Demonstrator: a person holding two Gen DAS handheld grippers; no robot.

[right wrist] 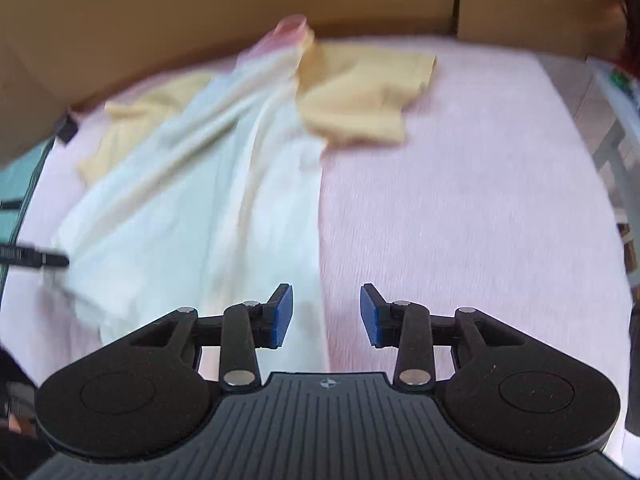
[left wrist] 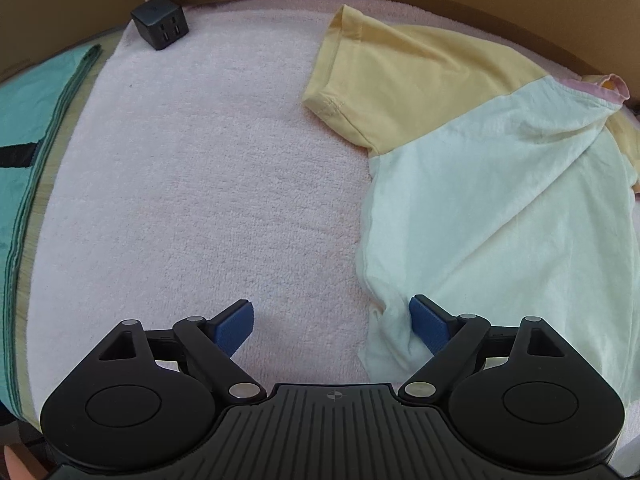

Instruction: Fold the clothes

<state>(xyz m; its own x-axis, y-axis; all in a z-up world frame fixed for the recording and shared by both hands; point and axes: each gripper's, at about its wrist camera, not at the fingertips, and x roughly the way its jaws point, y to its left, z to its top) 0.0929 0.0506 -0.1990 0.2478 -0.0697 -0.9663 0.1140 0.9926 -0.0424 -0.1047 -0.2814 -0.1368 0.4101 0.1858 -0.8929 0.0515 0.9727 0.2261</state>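
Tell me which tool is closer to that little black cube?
Left. The left tool sees the black cube clearly across bare towel; from the right tool it sits far off beyond the shirt.

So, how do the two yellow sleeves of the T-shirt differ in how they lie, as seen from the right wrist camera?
The right-hand sleeve lies spread over the pink towel, its cuff pointing to the picture's right; the left-hand sleeve reaches toward the left edge instead. The right-hand sleeve shows almost whole, while the pale body of the T-shirt covers part of the left-hand one. Both are the same soft yellow, short, and blurred in this view.
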